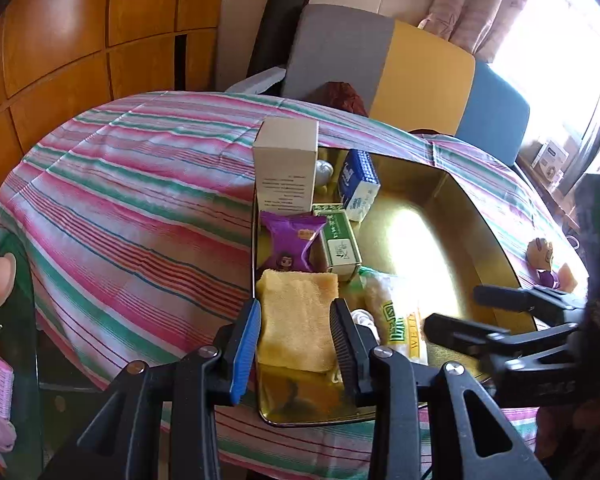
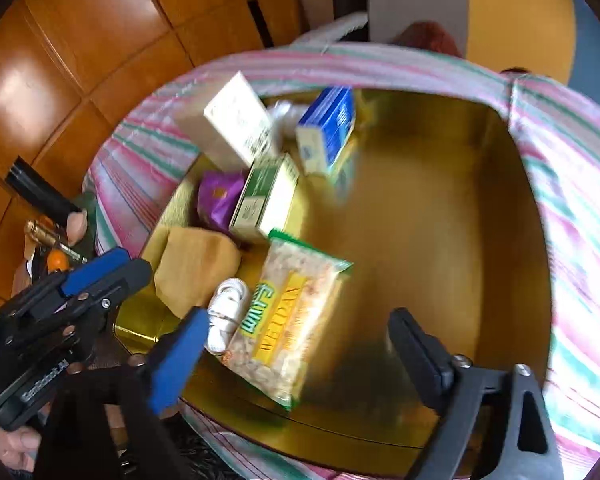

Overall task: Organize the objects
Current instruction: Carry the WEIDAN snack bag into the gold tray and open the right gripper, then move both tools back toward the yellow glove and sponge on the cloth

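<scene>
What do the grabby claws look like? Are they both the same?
Yes, they match. Each is black plastic with silver screws at the joints. The left gripper has one bright blue pad and one black ribbed pad. The right gripper has the same pair: blue on one finger, black on the other. In the right wrist view the left one shows white lettering on its side, too blurred to read.

— What carries it all?
— A bench (image 1: 132, 208) under a striped cloth (image 1: 148, 160), pink, green and white.
— And directly on the cloth?
— A gold tray (image 1: 496, 236) towards the right, and a small doll (image 1: 544, 260) just beside the tray's right wall.
</scene>
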A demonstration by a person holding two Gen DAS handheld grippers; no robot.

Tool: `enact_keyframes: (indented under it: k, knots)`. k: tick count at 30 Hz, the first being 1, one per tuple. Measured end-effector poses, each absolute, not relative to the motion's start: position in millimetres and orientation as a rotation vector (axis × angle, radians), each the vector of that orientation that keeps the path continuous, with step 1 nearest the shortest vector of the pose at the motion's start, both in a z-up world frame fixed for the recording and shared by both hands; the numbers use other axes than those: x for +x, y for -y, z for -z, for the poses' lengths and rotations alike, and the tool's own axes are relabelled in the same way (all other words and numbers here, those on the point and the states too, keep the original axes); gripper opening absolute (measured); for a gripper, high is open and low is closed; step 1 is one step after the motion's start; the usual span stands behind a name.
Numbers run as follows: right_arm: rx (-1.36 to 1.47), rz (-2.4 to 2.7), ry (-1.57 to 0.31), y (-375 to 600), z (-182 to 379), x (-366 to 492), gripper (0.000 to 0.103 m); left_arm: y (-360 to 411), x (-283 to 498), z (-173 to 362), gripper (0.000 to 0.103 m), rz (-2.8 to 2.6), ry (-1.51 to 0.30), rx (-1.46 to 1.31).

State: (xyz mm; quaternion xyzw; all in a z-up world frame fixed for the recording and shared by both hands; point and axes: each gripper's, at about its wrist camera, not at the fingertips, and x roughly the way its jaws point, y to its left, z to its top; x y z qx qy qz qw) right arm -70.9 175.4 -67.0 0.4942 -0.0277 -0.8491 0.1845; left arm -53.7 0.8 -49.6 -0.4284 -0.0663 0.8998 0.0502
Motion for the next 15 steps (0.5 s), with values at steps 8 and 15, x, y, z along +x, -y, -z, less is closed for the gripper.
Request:
enact_keyframes:
  k: [8,15]
  knots:
    - [1.274,2.502,0.061,-211,32,-57,0.1,-5,-48,40,0.036,-2.759,0.159,-1.271]
    - [1.236,2.588,0.299,-281,22,-51,0.103,-13,-45,33,0.036,-2.758,0.126,-1.246]
